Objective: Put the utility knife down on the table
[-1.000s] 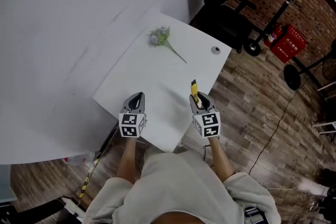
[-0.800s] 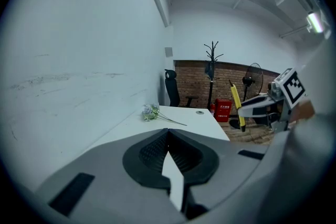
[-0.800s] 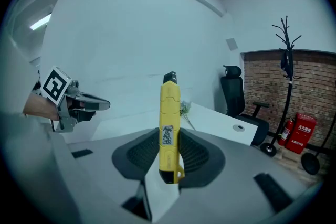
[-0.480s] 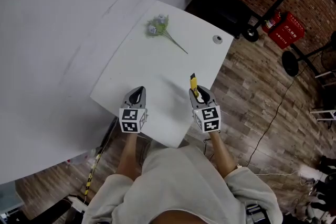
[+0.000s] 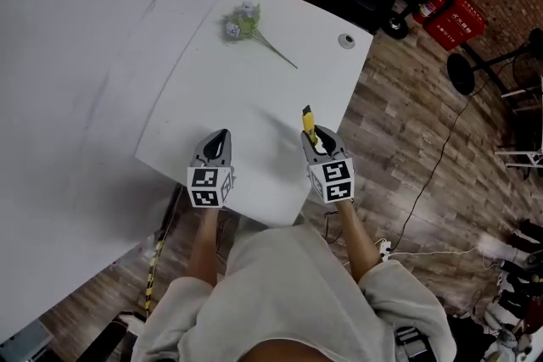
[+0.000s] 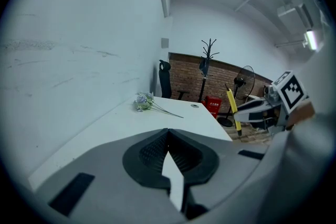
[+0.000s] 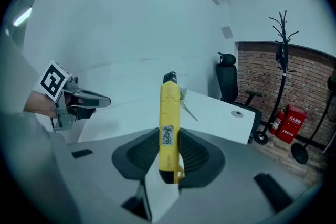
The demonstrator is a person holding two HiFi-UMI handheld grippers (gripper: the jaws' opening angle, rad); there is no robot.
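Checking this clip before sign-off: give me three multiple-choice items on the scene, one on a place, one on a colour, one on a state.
1. Where do the flowers lie?
A. at the far end of the table
B. on the floor
C. on the chair

2. What colour is the body of the utility knife?
A. red
B. yellow
C. green

3. The utility knife is:
A. lying on the table
B. on the floor
C. clamped in the right gripper

Answers: 1 A, they lie near the far edge; 2 B, its handle shows yellow; 3 C, the jaws press on its handle.
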